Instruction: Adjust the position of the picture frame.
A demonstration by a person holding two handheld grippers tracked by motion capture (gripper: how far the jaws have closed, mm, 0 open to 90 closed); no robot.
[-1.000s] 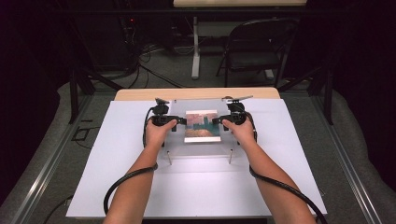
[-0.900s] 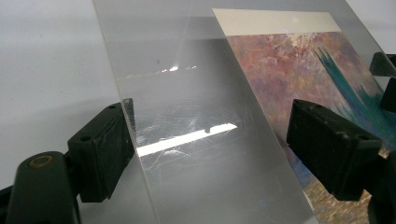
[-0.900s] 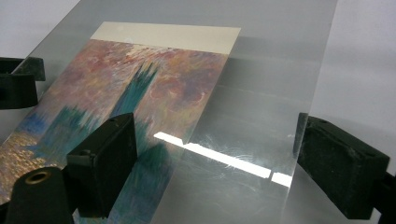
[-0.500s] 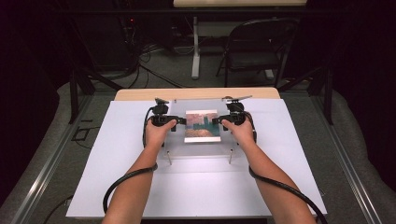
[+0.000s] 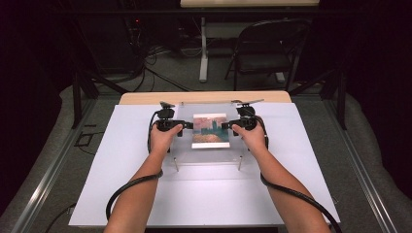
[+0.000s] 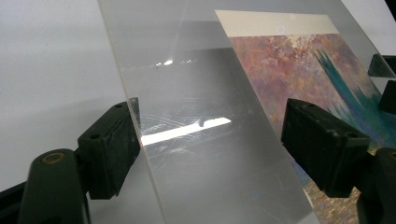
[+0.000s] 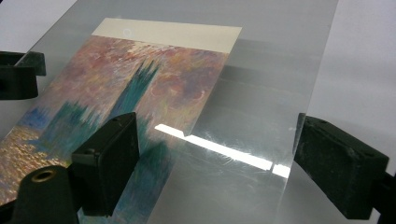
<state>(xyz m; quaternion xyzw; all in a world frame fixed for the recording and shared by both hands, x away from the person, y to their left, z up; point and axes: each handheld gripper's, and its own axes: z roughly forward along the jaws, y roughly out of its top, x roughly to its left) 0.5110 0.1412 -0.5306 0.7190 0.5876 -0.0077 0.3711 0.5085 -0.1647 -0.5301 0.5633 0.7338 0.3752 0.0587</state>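
Straddling clear sheet (image 6: 205, 140), jaws apart, high view hiding gap

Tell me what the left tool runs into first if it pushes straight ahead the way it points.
The left tool already straddles the edge of the clear acrylic sheet, jaws open. Pushed ahead, it would probably slide further along the sheet toward the colourful painted print beneath it; depth is unclear.

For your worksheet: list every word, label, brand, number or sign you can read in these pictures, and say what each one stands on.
None can be read.
The picture under the clear panel is a painted scene with a blank cream strip along its top, bearing no lettering.
The left gripper and right gripper carry no legible marks.
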